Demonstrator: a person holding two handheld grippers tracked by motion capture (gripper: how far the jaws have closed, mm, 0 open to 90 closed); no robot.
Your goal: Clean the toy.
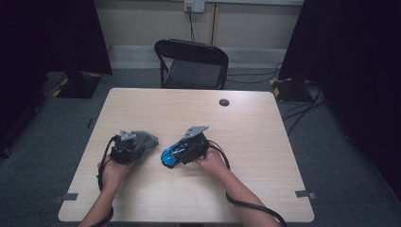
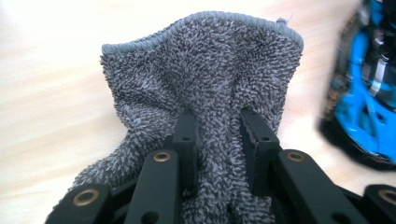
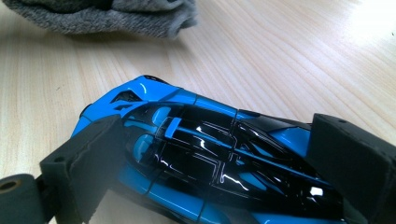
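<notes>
Jaws of the left gripper [image 2: 217, 140] were clamped on a bunched grey cloth [image 2: 205, 70]; the right gripper [image 3: 224, 163] pinched the blue toy car [image 3: 210, 158] across its sides, both low over the near part of the table [image 1: 265, 123]. Wiping well likely called for steadying the car firmly while the cloth's loose edge swept along its glossy roof.

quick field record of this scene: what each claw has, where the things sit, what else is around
left claw: shut on grey terry cloth
right claw: jaws on either side of the glossy blue and black toy car, touching its sides
car position: on the pale wooden table, right of the cloth
cloth and car: close, apart
behind the table: black folding chair
</notes>
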